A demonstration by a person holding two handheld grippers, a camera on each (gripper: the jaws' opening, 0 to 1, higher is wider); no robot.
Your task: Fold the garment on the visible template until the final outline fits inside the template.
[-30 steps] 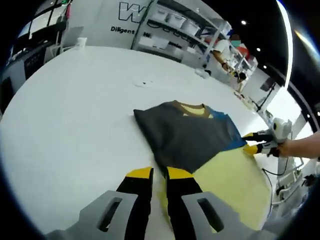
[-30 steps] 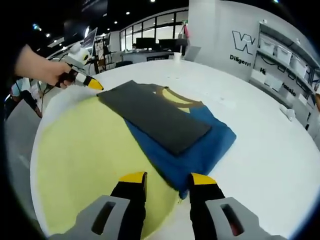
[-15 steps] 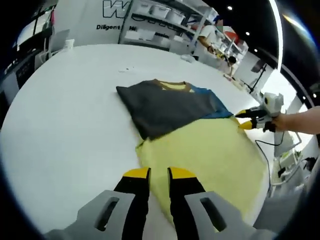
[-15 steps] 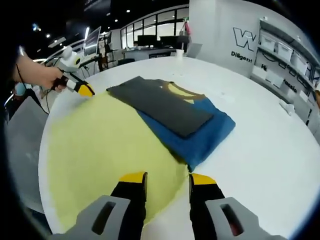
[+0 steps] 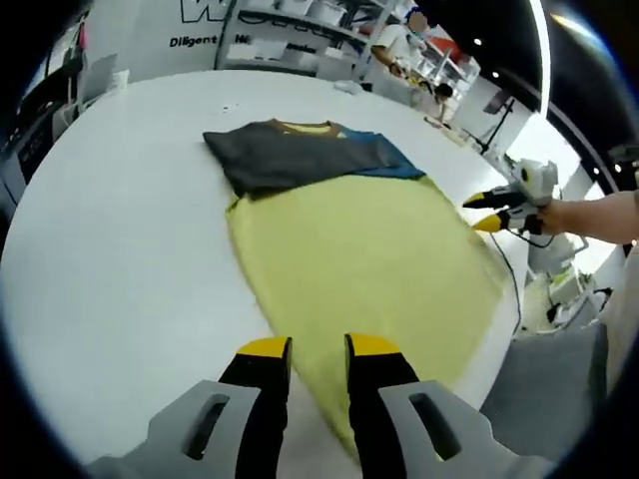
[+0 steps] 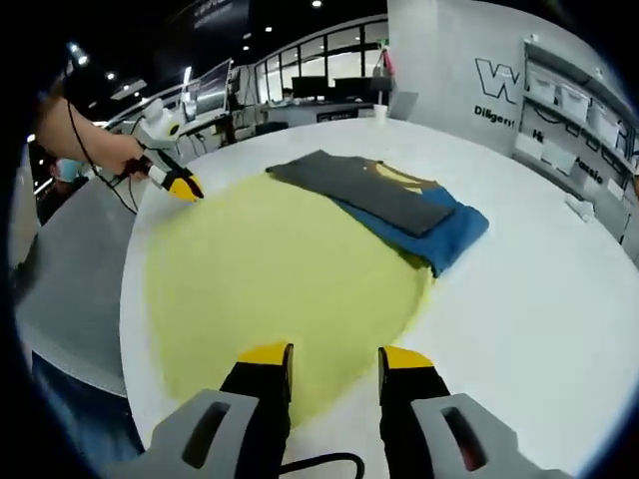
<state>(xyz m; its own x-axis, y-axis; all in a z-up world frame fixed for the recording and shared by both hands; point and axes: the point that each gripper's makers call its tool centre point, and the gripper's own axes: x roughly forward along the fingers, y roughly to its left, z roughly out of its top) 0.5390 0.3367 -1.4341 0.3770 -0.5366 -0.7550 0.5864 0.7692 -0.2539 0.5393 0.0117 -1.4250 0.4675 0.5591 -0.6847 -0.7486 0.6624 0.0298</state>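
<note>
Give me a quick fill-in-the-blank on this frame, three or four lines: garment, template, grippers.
1. The folded garment lies partly on a flat template whose colour is ____.
2. The garment's top folded layer is dark grey; the layer under it is ____.
3. The jaws of the right gripper hold ____.
4. The table under everything is ____ in colour.

Missing words: yellow; blue; nothing; white

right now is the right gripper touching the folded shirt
Apart. In the right gripper view, the right gripper hangs over the yellow template, with bare yellow between its tips and the folded shirt.
</note>
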